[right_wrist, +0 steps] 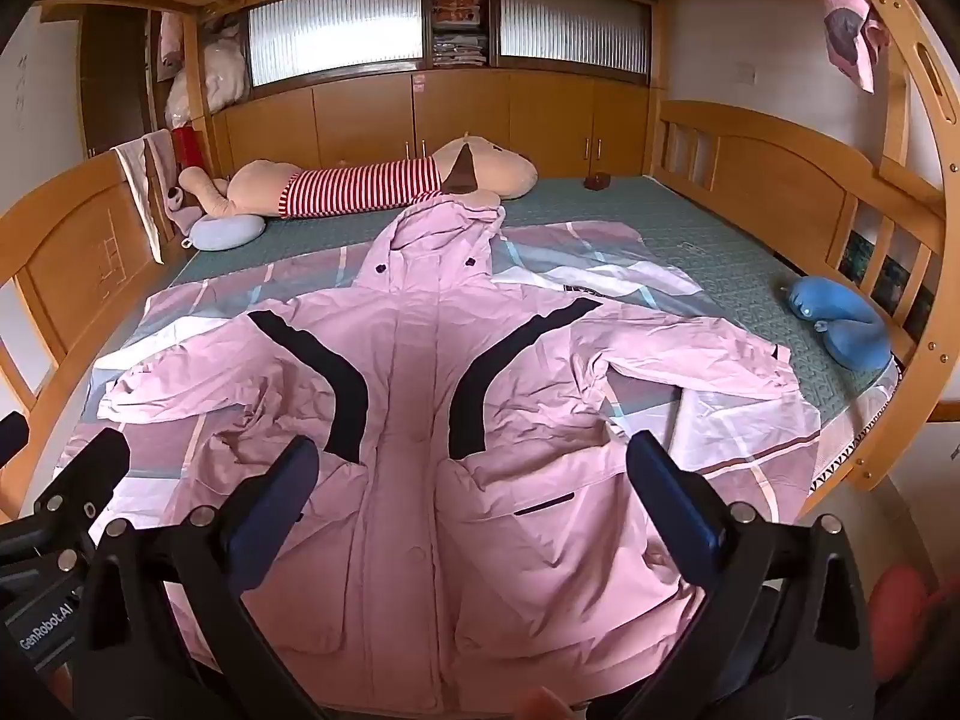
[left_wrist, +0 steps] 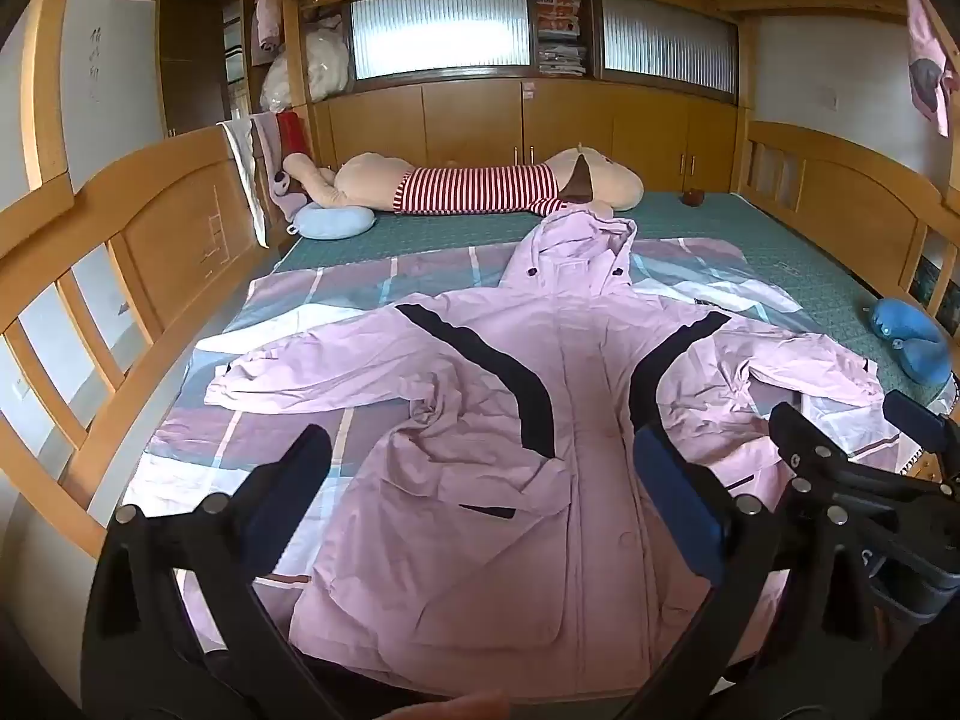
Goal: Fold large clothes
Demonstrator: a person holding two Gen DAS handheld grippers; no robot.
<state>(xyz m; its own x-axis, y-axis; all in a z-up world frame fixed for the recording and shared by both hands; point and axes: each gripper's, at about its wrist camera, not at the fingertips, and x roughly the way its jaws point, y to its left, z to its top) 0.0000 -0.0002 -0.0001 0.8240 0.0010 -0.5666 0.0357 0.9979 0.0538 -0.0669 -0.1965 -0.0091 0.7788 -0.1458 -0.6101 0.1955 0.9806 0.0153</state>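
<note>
A large pink hooded jacket (left_wrist: 564,372) with two dark curved stripes lies spread flat, front up, on the bed, sleeves out to both sides and hood pointing away. It also shows in the right wrist view (right_wrist: 414,396). My left gripper (left_wrist: 480,456) is open and empty, held above the jacket's lower left part. My right gripper (right_wrist: 471,468) is open and empty, held above the jacket's lower middle. The right gripper also shows at the right edge of the left wrist view (left_wrist: 852,456). The left gripper shows at the left edge of the right wrist view (right_wrist: 60,480).
The jacket rests on a pink, grey and white checked sheet (left_wrist: 336,294) over a green mattress (left_wrist: 750,228). A big plush toy in a red striped shirt (left_wrist: 474,186) lies at the far end. A blue pillow (right_wrist: 846,324) is at the right. Wooden rails (left_wrist: 150,252) border the bed.
</note>
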